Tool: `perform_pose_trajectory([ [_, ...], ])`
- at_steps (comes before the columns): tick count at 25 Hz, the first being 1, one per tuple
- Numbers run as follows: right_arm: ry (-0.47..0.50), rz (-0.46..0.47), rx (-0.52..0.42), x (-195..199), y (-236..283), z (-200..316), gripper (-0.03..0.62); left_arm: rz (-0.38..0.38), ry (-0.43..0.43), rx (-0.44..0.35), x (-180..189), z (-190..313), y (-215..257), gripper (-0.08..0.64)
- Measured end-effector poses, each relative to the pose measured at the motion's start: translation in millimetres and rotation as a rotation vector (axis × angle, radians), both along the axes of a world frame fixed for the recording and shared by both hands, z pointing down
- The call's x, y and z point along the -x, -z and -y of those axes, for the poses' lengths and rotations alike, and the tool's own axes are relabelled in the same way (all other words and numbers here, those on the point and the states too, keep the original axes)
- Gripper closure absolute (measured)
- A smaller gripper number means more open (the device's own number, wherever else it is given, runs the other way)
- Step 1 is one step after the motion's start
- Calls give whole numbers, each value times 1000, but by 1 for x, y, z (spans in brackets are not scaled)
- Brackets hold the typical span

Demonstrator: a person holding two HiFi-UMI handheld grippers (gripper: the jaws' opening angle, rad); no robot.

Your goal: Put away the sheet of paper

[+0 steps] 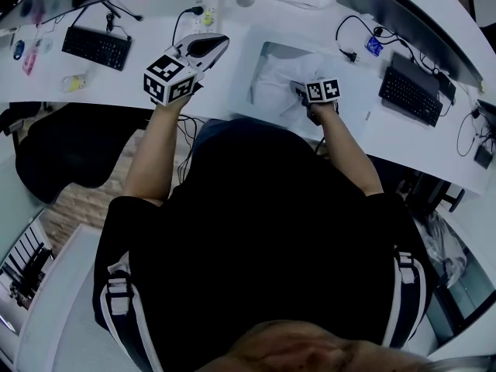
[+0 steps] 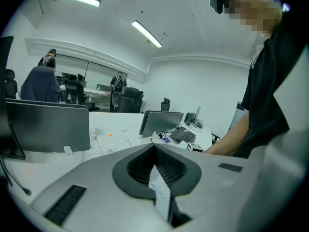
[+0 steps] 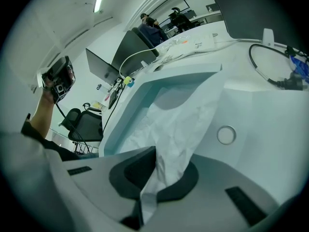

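A crumpled white sheet of paper point(image 1: 275, 84) lies partly inside a shallow white tray point(image 1: 260, 53) on the desk. My right gripper point(image 1: 301, 91) is at the tray's near right edge and is shut on the paper's near end. In the right gripper view the paper point(image 3: 178, 124) runs from the shut jaws of my right gripper point(image 3: 153, 153) down into the tray point(image 3: 140, 95). My left gripper point(image 1: 209, 46) is lifted above the desk, left of the tray and away from the paper. In its own view the left gripper point(image 2: 155, 152) is shut, with nothing of the sheet in it.
A keyboard point(image 1: 97, 47) lies at the left and another keyboard point(image 1: 411, 93) at the right, each below a monitor. A power strip point(image 1: 205, 14) and cables sit behind the tray. A round grommet point(image 3: 226, 134) is set in the desk beside the tray. A black chair point(image 1: 70, 146) stands at the left.
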State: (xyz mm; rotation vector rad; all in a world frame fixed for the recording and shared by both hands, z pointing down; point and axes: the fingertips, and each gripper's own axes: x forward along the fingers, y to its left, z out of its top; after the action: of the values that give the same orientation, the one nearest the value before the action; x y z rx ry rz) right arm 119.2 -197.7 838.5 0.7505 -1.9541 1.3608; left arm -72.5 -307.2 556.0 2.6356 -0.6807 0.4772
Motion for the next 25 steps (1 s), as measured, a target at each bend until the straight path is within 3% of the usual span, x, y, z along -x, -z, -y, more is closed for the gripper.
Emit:
perform_pose_trajectory([
  [25, 23, 38, -9, 43, -7, 22, 577, 2, -19, 36, 3, 7, -13, 541],
])
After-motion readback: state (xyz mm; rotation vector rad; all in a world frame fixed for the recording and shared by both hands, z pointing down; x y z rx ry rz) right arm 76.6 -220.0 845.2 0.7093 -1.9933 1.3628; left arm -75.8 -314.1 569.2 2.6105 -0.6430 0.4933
